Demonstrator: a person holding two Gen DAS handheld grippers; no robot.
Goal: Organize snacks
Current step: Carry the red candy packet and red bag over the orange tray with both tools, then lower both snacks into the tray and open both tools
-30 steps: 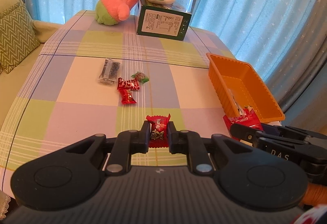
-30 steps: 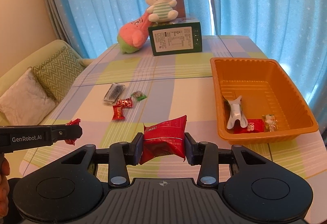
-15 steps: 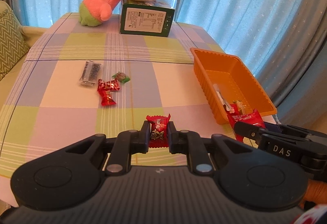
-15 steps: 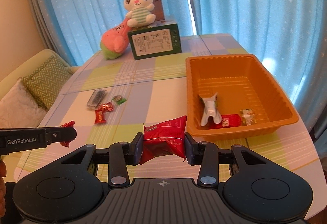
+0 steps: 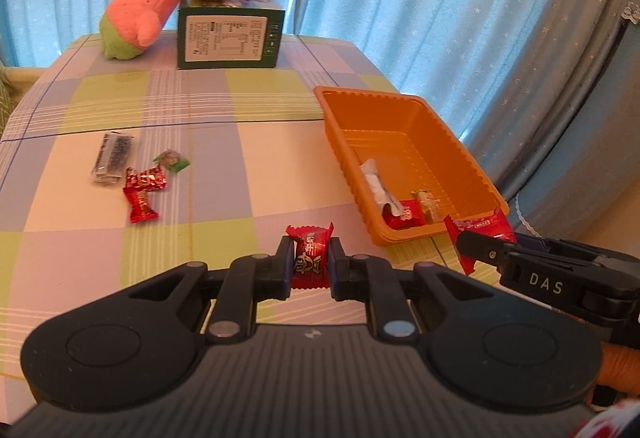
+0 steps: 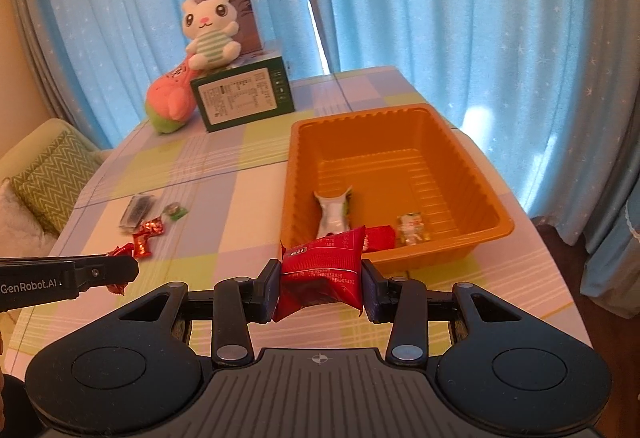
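Red snack packet (image 6: 320, 270), pinched across its width between the pads of my right tool (image 6: 320, 292), held in the air just short of the near wall of the orange bin (image 6: 496, 234). Small red candy (image 5: 311, 258), clamped at its middle in my left tool (image 5: 310, 266), whose jaws are drawn almost together on it; it hangs over the desk (image 5: 248, 158), to the left of the bin's near corner. Both tools are therefore loaded and neither pad is free.

To finish this step well, I judge that each load should cross the bin's rim fully before I let go, the packet first since it is nearest. I should release low, over the bare middle of the floor, because a white wrapper (image 6: 334, 214), a red bar (image 6: 380, 238) and a small pale sweet (image 6: 412, 228) crowd the near end. The packet looks soft and light, so it may cling to a pad; I open wide and draw back level.

Left on the desk: two red candies (image 5: 142, 192), a green sweet (image 5: 172, 160) and a dark sachet (image 5: 114, 158), close together, well apart from the bin.
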